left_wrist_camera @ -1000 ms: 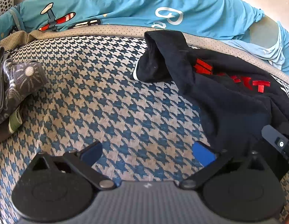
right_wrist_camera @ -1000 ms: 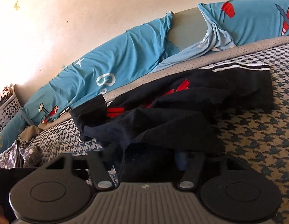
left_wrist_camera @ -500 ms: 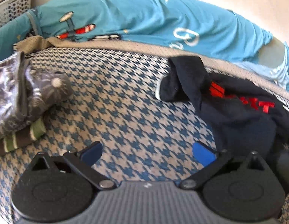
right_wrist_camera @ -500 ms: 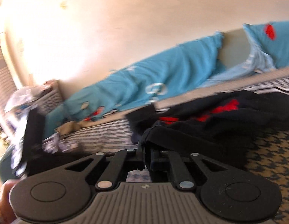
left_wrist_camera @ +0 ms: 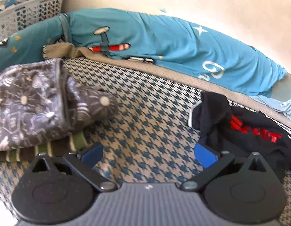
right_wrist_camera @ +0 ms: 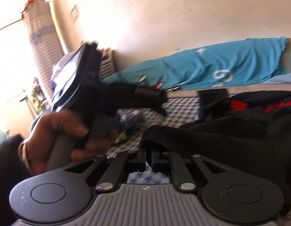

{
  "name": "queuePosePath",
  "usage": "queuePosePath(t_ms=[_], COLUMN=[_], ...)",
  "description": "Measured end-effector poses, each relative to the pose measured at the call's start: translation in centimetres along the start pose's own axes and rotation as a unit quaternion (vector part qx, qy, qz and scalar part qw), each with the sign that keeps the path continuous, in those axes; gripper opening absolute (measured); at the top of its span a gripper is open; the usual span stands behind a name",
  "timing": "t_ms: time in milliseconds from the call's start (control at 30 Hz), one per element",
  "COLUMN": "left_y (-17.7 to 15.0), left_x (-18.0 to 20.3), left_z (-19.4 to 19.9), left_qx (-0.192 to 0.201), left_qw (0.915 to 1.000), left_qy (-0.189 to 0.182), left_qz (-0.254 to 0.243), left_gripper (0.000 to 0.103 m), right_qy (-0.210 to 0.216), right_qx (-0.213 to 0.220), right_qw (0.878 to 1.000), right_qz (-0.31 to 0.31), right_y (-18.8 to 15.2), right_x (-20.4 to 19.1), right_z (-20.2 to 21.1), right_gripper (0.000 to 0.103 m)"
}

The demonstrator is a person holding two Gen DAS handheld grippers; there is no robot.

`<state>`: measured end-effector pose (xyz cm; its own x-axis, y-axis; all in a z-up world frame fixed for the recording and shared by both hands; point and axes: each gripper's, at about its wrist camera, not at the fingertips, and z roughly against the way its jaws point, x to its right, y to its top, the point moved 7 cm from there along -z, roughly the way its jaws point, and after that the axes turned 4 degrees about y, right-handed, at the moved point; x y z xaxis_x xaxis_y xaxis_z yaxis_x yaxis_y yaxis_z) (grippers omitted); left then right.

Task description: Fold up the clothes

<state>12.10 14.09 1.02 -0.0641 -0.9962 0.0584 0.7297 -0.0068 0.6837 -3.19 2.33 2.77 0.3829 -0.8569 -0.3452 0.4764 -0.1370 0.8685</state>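
A black garment with red lettering (left_wrist_camera: 254, 131) lies crumpled on the houndstooth bed cover (left_wrist_camera: 145, 116), to the right in the left wrist view. My left gripper (left_wrist_camera: 148, 153) hangs open over the bare cover, its right blue pad close to the garment's edge. In the right wrist view my right gripper (right_wrist_camera: 148, 159) is shut on a fold of the black garment (right_wrist_camera: 220, 137), which drapes over its right side. The left gripper's body (right_wrist_camera: 100, 94), held by a hand (right_wrist_camera: 58, 131), shows blurred at the left of that view.
Folded clothes, a grey patterned piece (left_wrist_camera: 38, 101) on a striped one (left_wrist_camera: 51, 148), lie at the left. A turquoise printed sheet (left_wrist_camera: 164, 37) runs along the wall behind the bed. A white laundry basket (left_wrist_camera: 28, 13) stands at the far left corner.
My right gripper has shut on the black garment and lifted its edge, swinging left. My left gripper has drawn back and to the left, bringing the folded pile and basket into view.
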Motion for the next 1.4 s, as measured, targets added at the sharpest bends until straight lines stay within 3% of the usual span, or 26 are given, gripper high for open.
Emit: queuePosePath(t_ms=[267, 433, 500, 733, 1033, 1400], left_y=[0.0, -0.2, -0.3, -1.0, -2.1, -3.5], left_x=[-1.2, -0.5, -0.1, 1.4, 3.6, 4.7], left_z=[0.5, 0.7, 0.7, 1.0, 1.5, 1.2], left_qx=[0.009, 0.014, 0.016, 0.017, 0.018, 0.003], left_qw=[0.9999, 0.9995, 0.9992, 0.9979, 0.9950, 0.9933], left_qy=[0.007, 0.003, 0.000, -0.014, -0.039, -0.043], left_qz=[-0.012, -0.029, -0.038, -0.060, -0.090, -0.107], left_gripper=[0.103, 0.103, 0.103, 0.103, 0.103, 0.103], right_qy=[0.019, 0.024, 0.029, 0.037, 0.030, 0.021], right_qx=[-0.051, -0.062, -0.071, -0.076, -0.092, -0.092], right_qw=[0.998, 0.997, 0.996, 0.994, 0.991, 0.990], right_qz=[0.035, 0.045, 0.049, 0.067, 0.096, 0.101], right_y=[-3.6, -4.4, -4.6, -4.9, -6.0, -6.9], right_x=[-3.1, -3.4, -3.5, -4.1, -4.8, -4.9], right_z=[-2.7, -3.6, -3.9, -3.1, -2.9, -0.5], right_gripper=[0.008, 0.021, 0.034, 0.045, 0.070, 0.073])
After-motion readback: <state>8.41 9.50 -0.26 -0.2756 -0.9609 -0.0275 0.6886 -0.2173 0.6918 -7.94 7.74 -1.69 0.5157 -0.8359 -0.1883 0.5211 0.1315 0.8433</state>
